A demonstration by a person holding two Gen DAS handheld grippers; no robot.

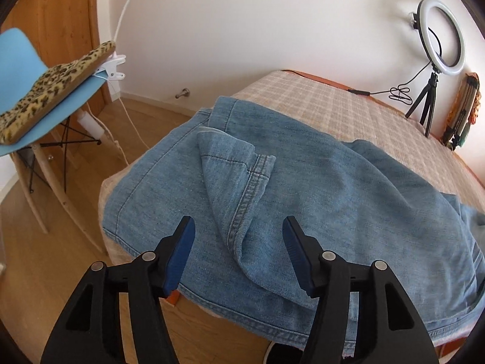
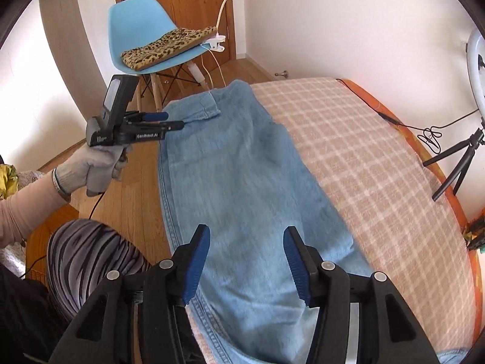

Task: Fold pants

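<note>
Left wrist view: left hand-held gripper released, blue pads apart, nothing gripped; it hovers over the near edge of the bed. Pants, light blue denim, lie across the bed's plaid cover, folded over themselves, reaching the bed's near-left corner, with a seamed flap lying on top between the pads. Blue chair with leopard-print cushion stands on the floor off the bed's left side; ring light on a tripod at the far right edge. Right wrist view: right hand-held gripper released, pads apart above the denim, gripping nothing. Pants run along the bed's left edge. The gloved left hand holds its gripper beside the pants' far end.
</note>
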